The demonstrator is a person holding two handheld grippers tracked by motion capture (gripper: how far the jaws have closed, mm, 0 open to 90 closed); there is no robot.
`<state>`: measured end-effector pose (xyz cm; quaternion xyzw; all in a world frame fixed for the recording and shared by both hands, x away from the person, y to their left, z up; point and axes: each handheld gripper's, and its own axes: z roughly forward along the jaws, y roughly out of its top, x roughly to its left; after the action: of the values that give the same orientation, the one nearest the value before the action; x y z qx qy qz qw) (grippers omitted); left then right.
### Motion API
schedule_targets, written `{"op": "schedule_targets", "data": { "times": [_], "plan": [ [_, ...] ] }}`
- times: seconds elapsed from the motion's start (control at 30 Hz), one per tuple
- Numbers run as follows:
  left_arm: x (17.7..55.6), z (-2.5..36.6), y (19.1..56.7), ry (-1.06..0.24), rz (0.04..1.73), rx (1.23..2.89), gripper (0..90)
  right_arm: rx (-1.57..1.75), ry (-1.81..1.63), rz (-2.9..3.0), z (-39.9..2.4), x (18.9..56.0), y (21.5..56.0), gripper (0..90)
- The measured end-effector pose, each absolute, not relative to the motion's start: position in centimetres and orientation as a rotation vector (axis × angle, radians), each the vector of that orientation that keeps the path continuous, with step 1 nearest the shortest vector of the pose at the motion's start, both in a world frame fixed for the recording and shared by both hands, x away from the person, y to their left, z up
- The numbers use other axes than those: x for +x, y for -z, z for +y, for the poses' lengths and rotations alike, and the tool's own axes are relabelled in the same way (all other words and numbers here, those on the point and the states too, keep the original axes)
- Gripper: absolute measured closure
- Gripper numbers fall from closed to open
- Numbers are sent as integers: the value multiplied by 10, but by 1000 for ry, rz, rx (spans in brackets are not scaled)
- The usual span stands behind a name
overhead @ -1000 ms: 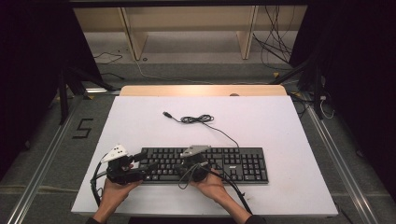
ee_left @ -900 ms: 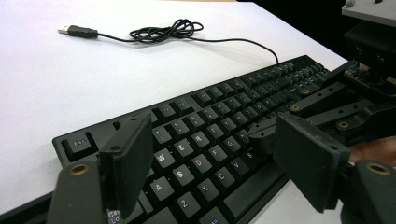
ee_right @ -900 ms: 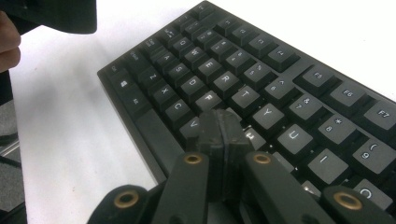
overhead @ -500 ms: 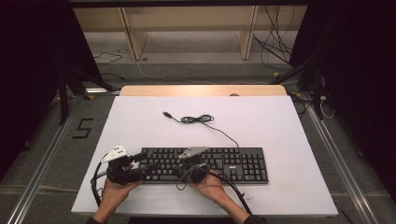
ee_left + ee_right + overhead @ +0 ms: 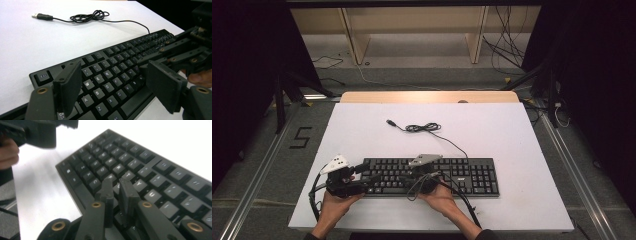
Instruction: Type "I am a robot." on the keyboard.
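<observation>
A black keyboard (image 5: 462, 172) lies near the front of the white table (image 5: 512, 130). Its thin cable (image 5: 424, 128) is coiled behind it and ends in a loose USB plug (image 5: 389, 122). My left gripper (image 5: 368, 178) is at the keyboard's left end. Its jaws stand wide open over the letter keys (image 5: 105, 75) with nothing between them. My right gripper (image 5: 408, 178) hovers over the keyboard's left-middle. In the right gripper view its jaws (image 5: 116, 183) are nearly together just above the keys (image 5: 140, 165), holding nothing. The right gripper (image 5: 185, 47) also shows at the right of the left gripper view.
A wooden strip (image 5: 427, 96) runs along the table's far edge. Wooden shelf legs (image 5: 354, 40) and loose floor cables (image 5: 507, 55) lie beyond it. A "5" mark (image 5: 301, 137) is on the floor at left. Bare tabletop surrounds the keyboard on the right and behind.
</observation>
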<state>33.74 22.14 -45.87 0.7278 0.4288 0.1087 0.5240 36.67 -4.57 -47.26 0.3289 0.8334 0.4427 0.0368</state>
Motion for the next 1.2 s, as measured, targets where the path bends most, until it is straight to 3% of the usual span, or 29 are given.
{"op": "schedule_targets", "data": {
  "times": [0.37,0.7,0.97,1.2],
  "plan": [
    [338,221,459,-260,1027,1742,280,1048,-1398,2504,-64,372,462,502],
    [338,221,459,-260,1026,1742,278,1101,-1405,2457,-84,380,453,388],
    [337,221,459,-261,1024,1742,278,1116,-1385,2433,-91,384,452,424],
    [338,221,459,-261,1024,1742,277,1131,-1346,2418,-94,387,455,624]
  ]
}}
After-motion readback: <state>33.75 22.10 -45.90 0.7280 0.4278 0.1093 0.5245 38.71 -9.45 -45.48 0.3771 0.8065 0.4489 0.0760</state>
